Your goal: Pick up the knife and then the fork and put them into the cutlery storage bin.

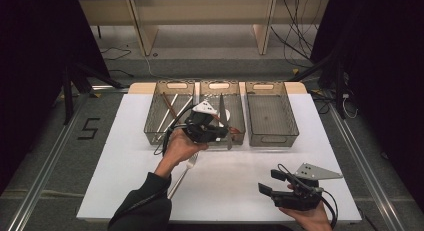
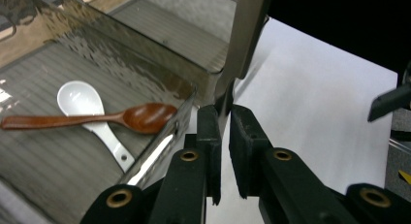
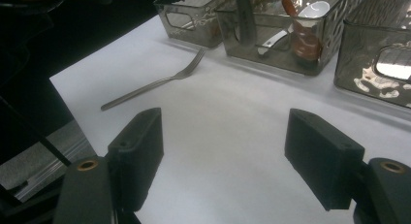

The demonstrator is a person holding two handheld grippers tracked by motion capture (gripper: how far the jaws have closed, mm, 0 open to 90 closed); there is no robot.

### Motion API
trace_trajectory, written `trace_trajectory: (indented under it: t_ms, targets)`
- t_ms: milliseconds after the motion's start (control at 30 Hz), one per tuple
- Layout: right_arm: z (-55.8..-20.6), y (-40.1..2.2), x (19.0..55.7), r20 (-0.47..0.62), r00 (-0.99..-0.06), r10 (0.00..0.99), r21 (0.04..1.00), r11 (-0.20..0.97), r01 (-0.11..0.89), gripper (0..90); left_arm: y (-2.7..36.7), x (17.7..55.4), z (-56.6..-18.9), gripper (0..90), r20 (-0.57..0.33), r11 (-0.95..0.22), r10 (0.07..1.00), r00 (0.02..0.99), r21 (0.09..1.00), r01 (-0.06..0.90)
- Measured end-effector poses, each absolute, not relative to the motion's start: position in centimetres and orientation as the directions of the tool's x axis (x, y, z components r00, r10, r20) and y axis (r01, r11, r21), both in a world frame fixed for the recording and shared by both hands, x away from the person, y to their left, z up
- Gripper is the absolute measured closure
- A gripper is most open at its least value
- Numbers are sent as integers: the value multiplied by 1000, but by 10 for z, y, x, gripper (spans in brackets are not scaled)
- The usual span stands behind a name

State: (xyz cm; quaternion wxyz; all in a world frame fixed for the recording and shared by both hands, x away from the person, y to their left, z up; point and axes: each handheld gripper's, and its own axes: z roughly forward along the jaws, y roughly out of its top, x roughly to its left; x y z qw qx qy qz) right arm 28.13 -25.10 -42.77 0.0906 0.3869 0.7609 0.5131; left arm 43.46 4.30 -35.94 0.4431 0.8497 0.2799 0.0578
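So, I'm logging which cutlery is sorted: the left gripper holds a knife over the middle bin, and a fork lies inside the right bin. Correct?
Not quite: the fork lies on the white table, as the high view shows. The left gripper does hold the knife by the middle bin.

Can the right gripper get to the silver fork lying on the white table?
Probably yes. The right gripper has its fingers wide open with nothing held, and only bare white table lies between it and the silver metal fork, which rests flat outside the trays.

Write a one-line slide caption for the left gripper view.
Shut left tongs hold a table knife beside the spoon tray.
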Motion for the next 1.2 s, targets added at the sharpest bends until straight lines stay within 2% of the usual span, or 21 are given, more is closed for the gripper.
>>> trace_trajectory:
  t_ms: [567,933,1200]
  targets:
    - [-428,-260,276,278,-678,680,849,156,504,307,-6,479,-334,828,-153,-454,511,846,787,417]
    - [-428,-263,273,282,-679,677,847,156,508,307,-42,496,-333,827,-164,-477,486,858,773,418]
    - [-429,-264,272,283,-682,674,849,155,505,307,-58,509,-346,827,-196,-487,494,847,744,457]
